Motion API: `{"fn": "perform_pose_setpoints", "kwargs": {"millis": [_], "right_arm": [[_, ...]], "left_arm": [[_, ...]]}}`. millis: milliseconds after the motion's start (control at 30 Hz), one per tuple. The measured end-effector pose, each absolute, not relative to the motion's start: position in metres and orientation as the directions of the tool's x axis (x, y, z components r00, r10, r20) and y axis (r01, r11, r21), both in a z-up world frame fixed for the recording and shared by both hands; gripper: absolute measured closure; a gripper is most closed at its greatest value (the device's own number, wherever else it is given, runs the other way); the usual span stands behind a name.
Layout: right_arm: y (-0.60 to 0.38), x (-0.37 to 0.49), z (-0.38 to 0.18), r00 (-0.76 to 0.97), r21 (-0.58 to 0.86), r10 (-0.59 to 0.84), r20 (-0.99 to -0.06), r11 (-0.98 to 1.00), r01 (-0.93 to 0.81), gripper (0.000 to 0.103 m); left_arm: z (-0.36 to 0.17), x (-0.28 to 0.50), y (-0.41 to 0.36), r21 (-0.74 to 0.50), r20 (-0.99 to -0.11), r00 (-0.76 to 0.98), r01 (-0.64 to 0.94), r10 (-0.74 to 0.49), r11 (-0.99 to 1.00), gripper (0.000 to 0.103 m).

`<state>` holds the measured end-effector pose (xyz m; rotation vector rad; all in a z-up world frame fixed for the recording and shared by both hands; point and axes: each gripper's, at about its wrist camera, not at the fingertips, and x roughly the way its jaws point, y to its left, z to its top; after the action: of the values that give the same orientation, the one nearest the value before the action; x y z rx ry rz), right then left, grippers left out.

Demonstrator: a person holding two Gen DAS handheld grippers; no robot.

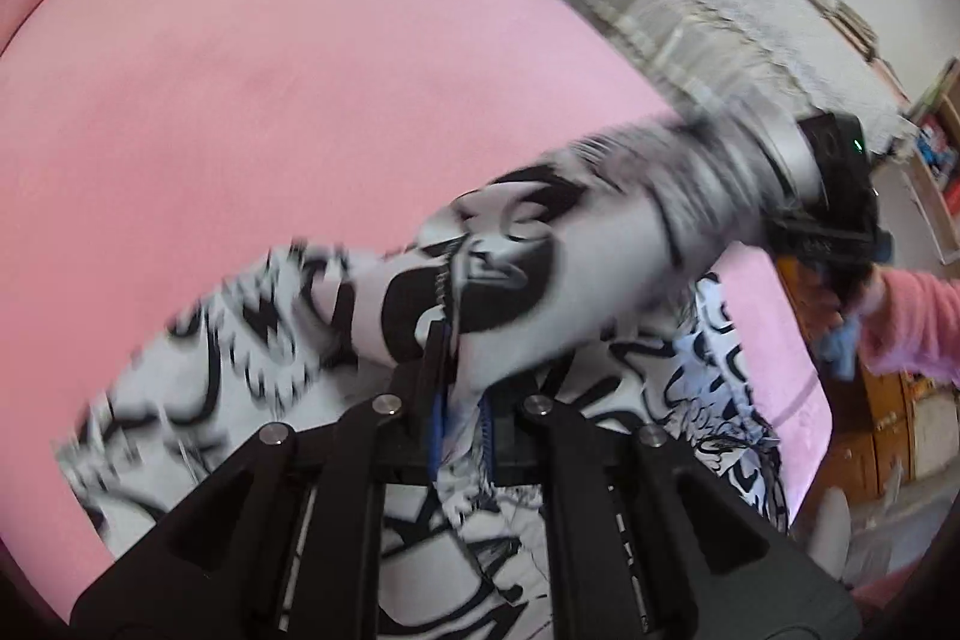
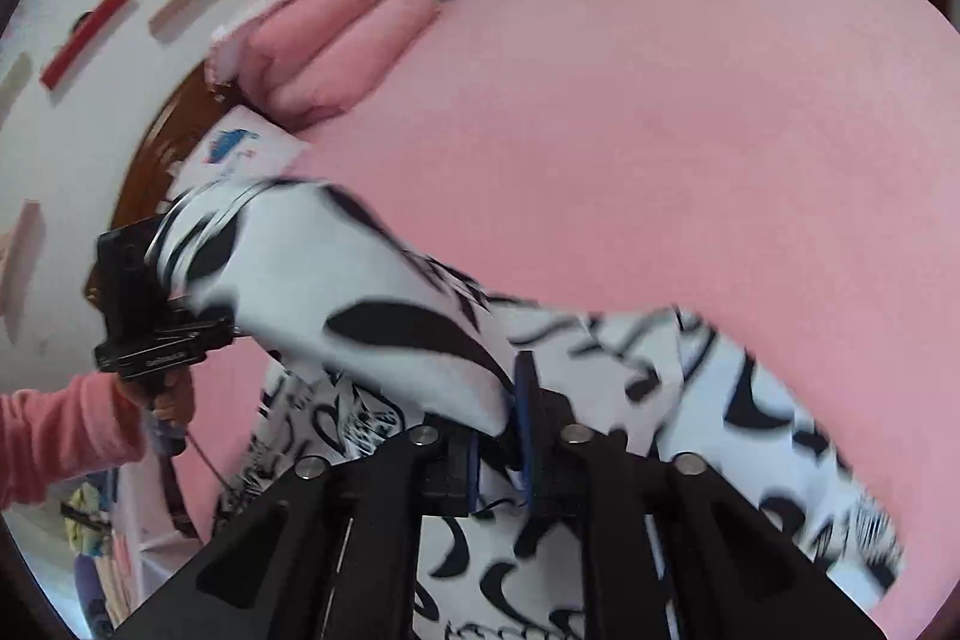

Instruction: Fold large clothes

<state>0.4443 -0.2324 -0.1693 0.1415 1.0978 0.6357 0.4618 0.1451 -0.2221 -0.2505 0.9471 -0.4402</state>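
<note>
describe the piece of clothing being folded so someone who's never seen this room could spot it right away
Start at the big pink bed that fills the room. Across its near side lies a white garment covered in bold black swirls, pinched at either end. Everything else on the bed is plain pink; this alone is patterned.

both grippers, left gripper [image 1: 459, 370] and right gripper [image 2: 498, 436], are matte black with angular linkage arms, round silver screws and blue finger pads [image 2: 525, 400]. a fuzzy pink sleeve [image 1: 912, 322] covers each forearm.
</note>
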Motion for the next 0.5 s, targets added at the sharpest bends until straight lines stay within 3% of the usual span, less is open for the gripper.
{"fn": "perform_pose_setpoints", "kwargs": {"millis": [67,200,267,333,500], "right_arm": [[-0.239,0.425,-0.185,0.295,0.395,0.491,-0.820,0.857,-0.331,0.062],[-0.253,0.391,-0.204,0.294,0.325,0.380,-0.877,0.920,-0.219,0.050],[-0.257,0.382,-0.204,0.286,0.313,0.350,-0.892,0.935,-0.165,0.036],[-0.265,0.371,-0.202,0.284,0.323,0.346,-0.894,0.938,-0.127,0.034],[-0.293,0.339,-0.174,0.335,0.398,0.387,-0.859,0.916,-0.038,0.034]], "left_arm": [[-0.240,0.446,0.140,-0.383,-0.753,0.497,0.201,-0.431,0.902,0.096],[-0.271,0.428,0.132,-0.323,-0.823,0.459,0.110,-0.336,0.940,0.090],[-0.276,0.420,0.128,-0.287,-0.854,0.434,0.066,-0.286,0.956,0.081],[-0.279,0.408,0.130,-0.305,-0.874,0.393,0.009,-0.284,0.952,0.054],[-0.262,0.369,0.142,-0.366,-0.867,0.389,-0.076,-0.310,0.928,0.052]]}}
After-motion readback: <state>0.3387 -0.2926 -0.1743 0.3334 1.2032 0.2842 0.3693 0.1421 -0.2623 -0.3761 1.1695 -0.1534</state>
